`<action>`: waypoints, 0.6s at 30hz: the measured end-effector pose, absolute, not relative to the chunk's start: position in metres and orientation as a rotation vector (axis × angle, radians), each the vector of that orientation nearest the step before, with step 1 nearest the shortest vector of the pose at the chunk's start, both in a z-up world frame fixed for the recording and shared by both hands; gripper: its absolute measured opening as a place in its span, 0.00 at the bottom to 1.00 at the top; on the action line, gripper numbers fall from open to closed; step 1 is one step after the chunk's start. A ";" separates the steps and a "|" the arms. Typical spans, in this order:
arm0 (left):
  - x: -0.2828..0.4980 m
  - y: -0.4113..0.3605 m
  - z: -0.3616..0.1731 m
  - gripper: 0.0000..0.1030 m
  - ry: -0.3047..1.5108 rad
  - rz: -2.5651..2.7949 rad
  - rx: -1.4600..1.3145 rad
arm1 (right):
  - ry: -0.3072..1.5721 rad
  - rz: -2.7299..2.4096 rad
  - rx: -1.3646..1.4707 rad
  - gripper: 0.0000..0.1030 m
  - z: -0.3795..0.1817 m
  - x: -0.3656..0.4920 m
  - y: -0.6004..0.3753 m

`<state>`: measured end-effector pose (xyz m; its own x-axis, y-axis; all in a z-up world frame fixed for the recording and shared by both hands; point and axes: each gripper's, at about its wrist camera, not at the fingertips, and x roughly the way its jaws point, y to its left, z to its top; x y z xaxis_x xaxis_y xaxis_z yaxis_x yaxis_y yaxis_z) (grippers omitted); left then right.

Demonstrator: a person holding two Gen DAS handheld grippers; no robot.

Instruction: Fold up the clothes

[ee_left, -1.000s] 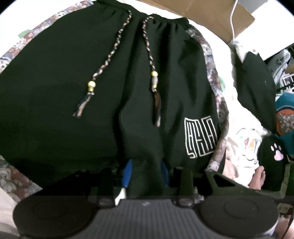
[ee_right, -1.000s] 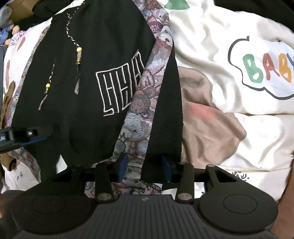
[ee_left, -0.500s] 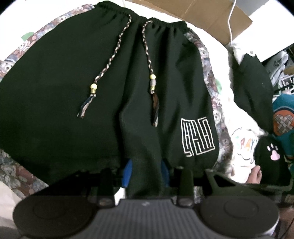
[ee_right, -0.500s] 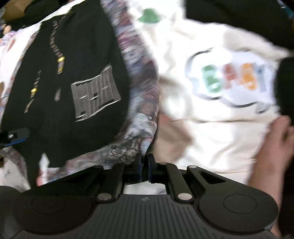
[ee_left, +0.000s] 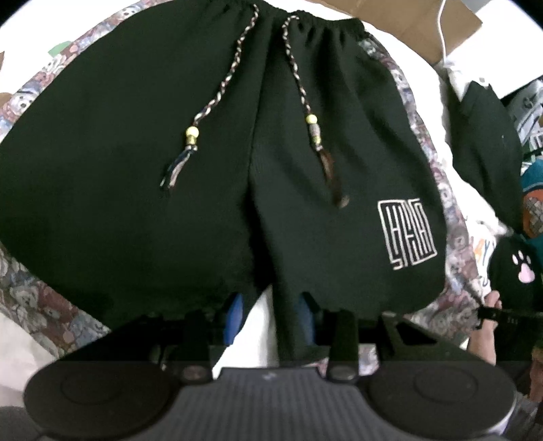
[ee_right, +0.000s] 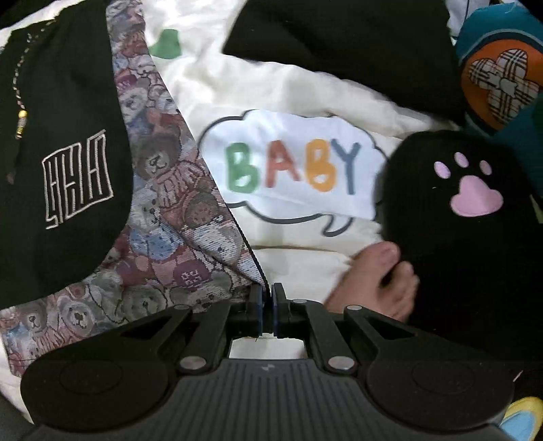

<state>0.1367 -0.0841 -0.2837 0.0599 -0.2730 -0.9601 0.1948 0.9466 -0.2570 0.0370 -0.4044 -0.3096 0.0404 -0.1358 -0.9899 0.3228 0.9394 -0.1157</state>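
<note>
Shorts (ee_left: 142, 163): black pair w/ teddy-bear side panels (ee_right: 176, 217), lying flat on the cream bedding (ee_right: 292, 84), waistband at the far end in the left wrist view.
Drawstrings (ee_left: 207, 112): two braided cords w/ yellow beads, resting on the front of the shorts.
Logo (ee_left: 405, 232): white line emblem on the leg nearest the right tool.
Left tool (ee_left: 268, 315): we're seeing its blue fingers (ee_left: 234, 317) set wide apart at the hem near the crotch – black fabric is hanging between them and over the right-hand one, but they aren't clamping it.
Right tool (ee_right: 266, 305): fingers pressed almost together, pinching the outer corner of the bear-print side panel at the hem.
Right tool, from left view: we're catching just a dark bit of it (ee_left: 502, 313) at the far right edge, by the bear-print hem.
Bedding print: a "BABY" speech bubble (ee_right: 292, 169), just beside the shorts.
Other clothes: black item w/ pink paw (ee_right: 475, 200) and a teal item w/ a plaid heart patch (ee_right: 502, 84) – both lying right of the shorts; another black garment (ee_right: 339, 37) beyond them.
Person: a bare foot (ee_right: 376, 278) is resting on the bedding, touching the paw item.
Cardboard (ee_left: 407, 23): past the waistband, a white cable (ee_left: 441, 30) across it.
</note>
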 end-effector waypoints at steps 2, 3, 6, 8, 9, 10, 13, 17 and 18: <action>0.135 -0.085 -0.286 0.38 1.480 -0.355 -0.051 | 1.493 -0.374 0.122 0.05 -0.312 0.039 -0.409; 0.134 -0.085 -0.288 0.38 1.487 -0.353 -0.048 | 1.494 -0.384 0.107 0.05 -0.313 0.040 -0.411; 0.127 -0.086 -0.294 0.38 1.501 -0.342 -0.052 | 1.493 -0.407 0.074 0.05 -0.314 0.043 -0.417; 0.123 -0.088 -0.298 0.38 1.519 -0.346 -0.057 | 1.490 -0.413 0.071 0.05 -0.317 0.044 -0.422; 0.120 -0.089 -0.300 0.38 1.530 -0.351 -0.069 | 1.490 -0.413 0.075 0.05 -0.318 0.044 -0.423; 0.117 -0.091 -0.303 0.38 1.543 -0.357 -0.084 | 1.493 -0.405 0.086 0.05 -0.320 0.044 -0.423; 0.110 -0.100 -0.309 0.39 1.572 -0.366 -0.082 | 1.492 -0.390 0.128 0.06 -0.323 0.043 -0.424; 0.102 -0.111 -0.316 0.51 1.605 -0.353 -0.012 | 1.450 -0.400 0.194 0.14 -0.319 0.040 -0.429; 0.100 -0.112 -0.317 0.53 1.611 -0.355 -0.010 | 1.441 -0.399 0.203 0.22 -0.317 0.040 -0.429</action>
<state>0.0996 -0.1119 -0.3169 -0.0783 -0.2211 -0.9721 0.2079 0.9500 -0.2329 0.0401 -0.4294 -0.3173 0.0791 -0.1433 -0.9865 0.3846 0.9174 -0.1024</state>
